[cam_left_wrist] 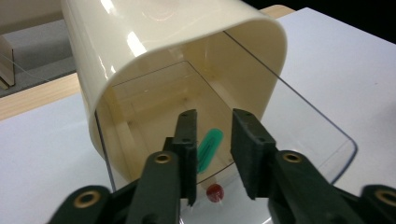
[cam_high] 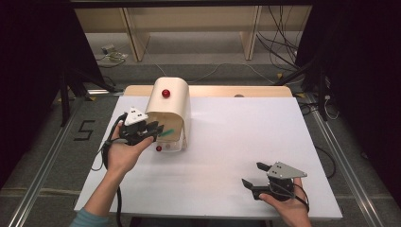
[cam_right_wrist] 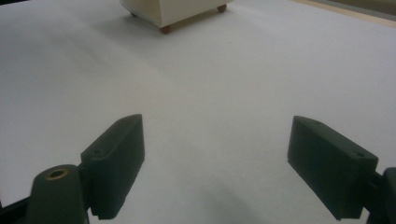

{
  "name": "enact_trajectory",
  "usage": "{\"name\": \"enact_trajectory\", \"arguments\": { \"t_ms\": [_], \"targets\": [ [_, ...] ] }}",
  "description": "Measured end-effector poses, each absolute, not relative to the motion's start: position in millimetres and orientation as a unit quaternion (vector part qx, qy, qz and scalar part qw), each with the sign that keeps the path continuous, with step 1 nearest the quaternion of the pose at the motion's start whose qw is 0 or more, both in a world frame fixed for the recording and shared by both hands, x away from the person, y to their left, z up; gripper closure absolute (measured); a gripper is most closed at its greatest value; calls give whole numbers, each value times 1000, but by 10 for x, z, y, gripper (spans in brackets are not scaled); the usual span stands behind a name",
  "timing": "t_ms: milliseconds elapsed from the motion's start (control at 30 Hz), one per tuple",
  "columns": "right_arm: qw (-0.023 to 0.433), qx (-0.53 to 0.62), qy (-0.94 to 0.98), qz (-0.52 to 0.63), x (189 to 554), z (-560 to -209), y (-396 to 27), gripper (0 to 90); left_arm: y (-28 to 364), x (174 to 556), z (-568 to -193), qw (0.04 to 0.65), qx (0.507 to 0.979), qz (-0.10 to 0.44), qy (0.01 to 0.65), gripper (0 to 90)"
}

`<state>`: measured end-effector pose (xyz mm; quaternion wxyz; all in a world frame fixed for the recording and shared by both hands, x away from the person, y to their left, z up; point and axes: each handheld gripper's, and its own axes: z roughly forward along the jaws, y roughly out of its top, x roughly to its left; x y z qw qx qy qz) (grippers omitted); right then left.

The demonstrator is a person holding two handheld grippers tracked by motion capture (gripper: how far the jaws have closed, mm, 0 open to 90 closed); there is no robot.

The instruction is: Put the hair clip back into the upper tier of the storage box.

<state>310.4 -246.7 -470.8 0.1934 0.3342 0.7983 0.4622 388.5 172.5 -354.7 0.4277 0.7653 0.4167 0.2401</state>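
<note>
while the left gripper (cam_high: 153, 128) hovers at the open mouth of the cream bread box (cam_high: 168, 106) on the white table (cam_high: 227, 142), its fingers (cam_left_wrist: 246, 140) stand a little apart and grasp nothing. between them, in the left gripper view, a green clip (cam_left_wrist: 209, 147) lies loose on the box floor, near the clear lid (cam_left_wrist: 322, 140) and its red knob (cam_left_wrist: 214, 192). well apart at the table's near right, the right gripper (cam_high: 253, 176) rests with fingers (cam_right_wrist: 116, 158) released wide over bare table.

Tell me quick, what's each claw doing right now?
Left gripper: open, nothing gripped; a green clip lies beyond, inside the cream box.
Right gripper: wide open, empty, over the table.
</note>
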Motion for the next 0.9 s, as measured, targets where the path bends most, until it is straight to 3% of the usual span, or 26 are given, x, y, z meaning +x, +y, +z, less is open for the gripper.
{"name": "enact_trajectory", "arguments": {
  "t_ms": [367,600,900],
  "targets": [
    [194,332,798,463,3095,-4703,-2470,200,1768,3757,-3472,424,749,250,443,357],
    [195,333,798,463,3097,-4702,-2469,200,1841,3690,-3456,454,729,223,461,180],
    [195,334,797,464,3095,-4700,-2470,200,1926,3603,-3523,475,726,207,452,55]
  ]
}}
